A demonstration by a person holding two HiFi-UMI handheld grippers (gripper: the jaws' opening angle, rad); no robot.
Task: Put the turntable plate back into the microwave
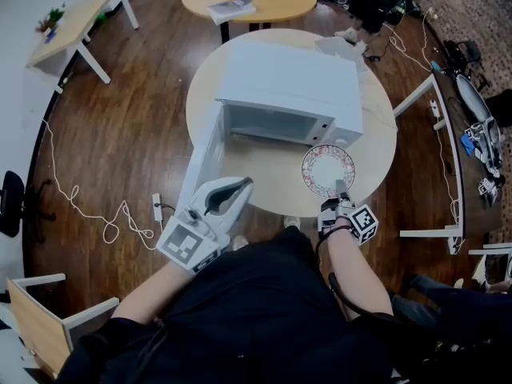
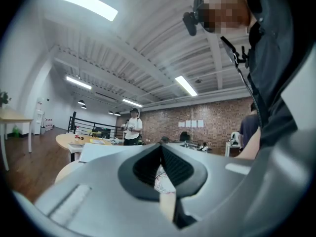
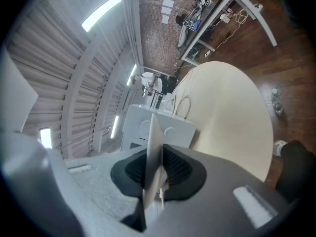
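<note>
The microwave [image 1: 288, 94] sits on the round worktop [image 1: 376, 134] with its door [image 1: 200, 162] swung open to the left. The plate [image 1: 328, 170], with its patterned rim, is outside the microwave, just in front of its control panel. The right gripper [image 1: 342, 192] pinches the plate's near edge, its jaws pressed on either face. The left gripper [image 1: 240, 186] hovers in front of the microwave by the open door, its jaws pressed together and empty.
</note>
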